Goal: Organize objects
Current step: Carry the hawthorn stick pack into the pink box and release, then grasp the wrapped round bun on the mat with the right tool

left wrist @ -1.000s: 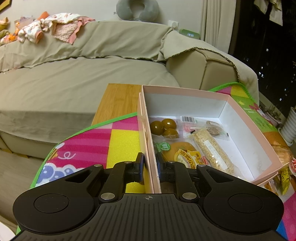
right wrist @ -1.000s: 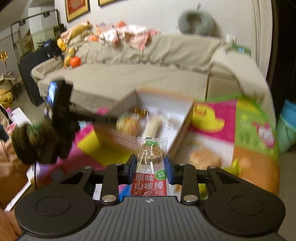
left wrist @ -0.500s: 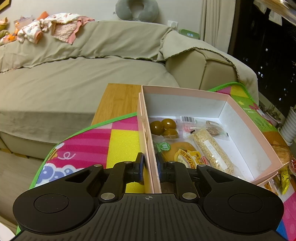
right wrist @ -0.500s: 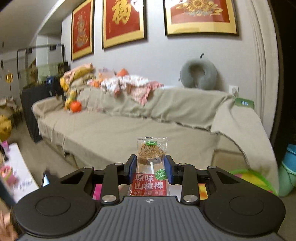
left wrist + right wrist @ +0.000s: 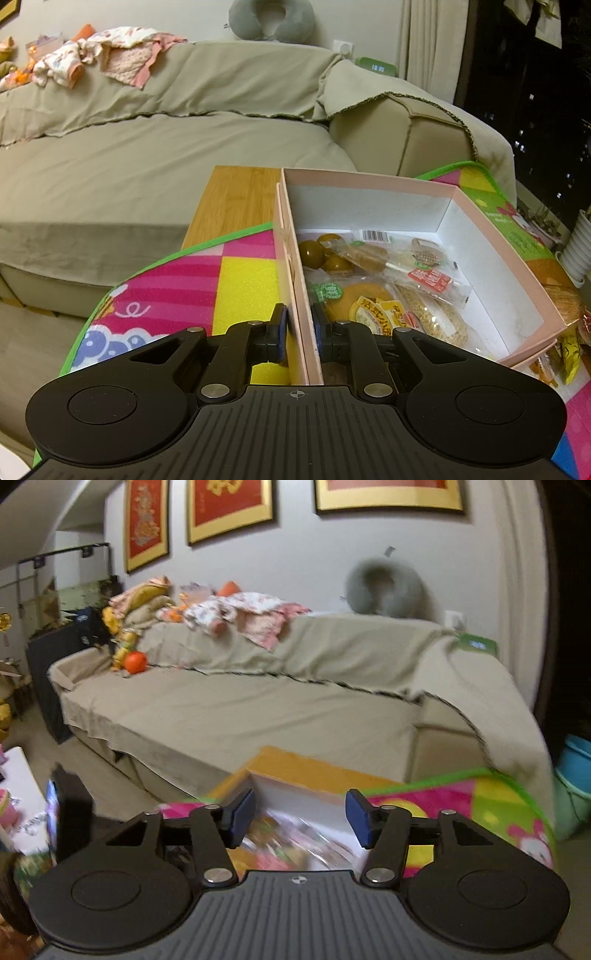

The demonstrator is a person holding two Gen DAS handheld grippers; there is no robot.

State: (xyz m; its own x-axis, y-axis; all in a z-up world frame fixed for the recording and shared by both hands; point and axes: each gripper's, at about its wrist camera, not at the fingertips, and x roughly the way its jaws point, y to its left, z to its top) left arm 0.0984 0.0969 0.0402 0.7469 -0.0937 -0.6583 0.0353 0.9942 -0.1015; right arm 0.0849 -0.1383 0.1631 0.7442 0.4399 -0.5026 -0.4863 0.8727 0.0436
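— Where are we with the tidying?

— We pinch the near wall of the pale pink cardboard box with the white inside (image 5: 491,236) in our left gripper (image 5: 298,328), one pad on each face of the wall, so the box stays put on the bright patchwork play mat (image 5: 236,280). Our right gripper (image 5: 300,819) hangs above the box with its jaws opening and nothing between them.

— And the snack?

— The clear-wrapped brown lollipop with the red label (image 5: 391,262) lies inside the box, on top of the other packets: the dark green round sweets (image 5: 314,254), the round yellow cake (image 5: 369,302) and the long seeded bar (image 5: 439,317). So we judge this drop done.

— What comes next?

— More wrapped snacks (image 5: 565,350) sit on the mat just past the box's right corner. We probably swing the right gripper there, jaws wide, and close on one packet only, while the left keeps the box steady.
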